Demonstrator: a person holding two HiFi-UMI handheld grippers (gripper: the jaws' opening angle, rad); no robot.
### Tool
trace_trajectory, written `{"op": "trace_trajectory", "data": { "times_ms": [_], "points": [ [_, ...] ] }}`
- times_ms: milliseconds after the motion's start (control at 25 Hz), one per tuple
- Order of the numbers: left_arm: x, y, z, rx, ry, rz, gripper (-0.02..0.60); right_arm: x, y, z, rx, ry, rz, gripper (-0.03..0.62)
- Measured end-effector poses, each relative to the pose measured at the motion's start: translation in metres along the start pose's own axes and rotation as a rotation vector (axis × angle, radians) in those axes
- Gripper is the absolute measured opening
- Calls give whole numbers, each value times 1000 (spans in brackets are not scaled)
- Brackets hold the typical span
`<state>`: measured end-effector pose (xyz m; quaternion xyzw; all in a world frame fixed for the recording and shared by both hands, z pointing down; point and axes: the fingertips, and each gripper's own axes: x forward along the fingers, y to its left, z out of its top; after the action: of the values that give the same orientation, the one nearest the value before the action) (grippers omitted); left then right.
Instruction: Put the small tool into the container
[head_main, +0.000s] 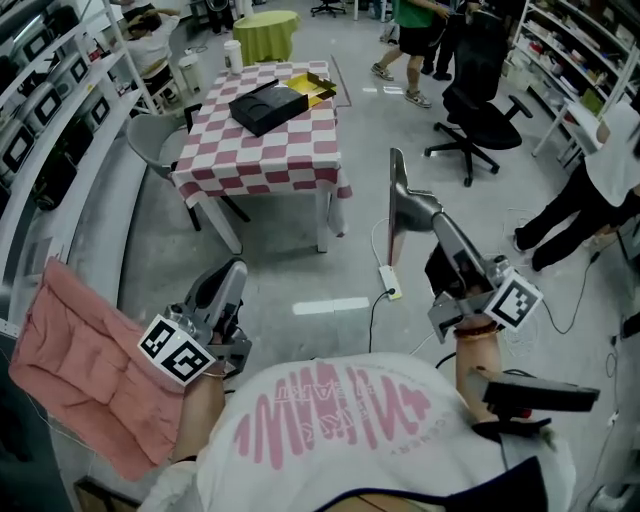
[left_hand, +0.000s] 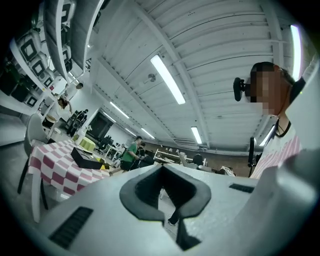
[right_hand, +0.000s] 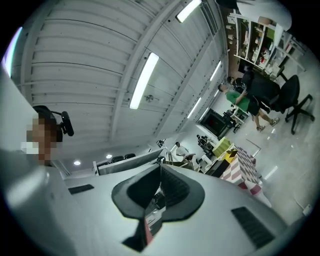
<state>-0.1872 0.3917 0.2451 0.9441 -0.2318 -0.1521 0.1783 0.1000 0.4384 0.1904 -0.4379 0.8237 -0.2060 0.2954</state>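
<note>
Both grippers are held close to the person's body, out on the bare grey floor (head_main: 290, 275). The left gripper (head_main: 235, 270) is seen with its jaws pressed together, and nothing is pinched between them. The right gripper (head_main: 397, 165) is also seen with its jaws together, with only a thin slit left between the dark pads (right_hand: 175, 187). No tool can be made out in that slit.

The black container (head_main: 268, 107) is set on the checked table (head_main: 290, 150), well apart from both grippers. A yellow tray (head_main: 318, 88) is laid just beside it, near the far edge. The small tool cannot be found in any view.

Open floor is left between the person and the table's near edge. A white power strip (head_main: 389, 281) and its cord are laid on the floor near the right gripper. A pink cloth (head_main: 90, 360) is spread at the left, beside the shelves (head_main: 40, 110). A black office chair (head_main: 485, 105) is parked to the right of the table. The inside of the container is too small to be seen.
</note>
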Motion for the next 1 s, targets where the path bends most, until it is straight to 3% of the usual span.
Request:
{"op": "trace_trajectory", "data": {
  "times_ms": [320,600,840,1000],
  "points": [
    [40,65,28,43,-46,18,8,66,-50,17,-4,-6,-3,12],
    [77,84,18,-7,-8,6,8,73,-92,14,43,9,-86,12],
    [103,98,-1,-72,17,-1,8,84,-123,8,89,40,-107,11],
    [125,115,1,-52,17,10,8,103,-149,16,89,46,-103,12]
  ]
}}
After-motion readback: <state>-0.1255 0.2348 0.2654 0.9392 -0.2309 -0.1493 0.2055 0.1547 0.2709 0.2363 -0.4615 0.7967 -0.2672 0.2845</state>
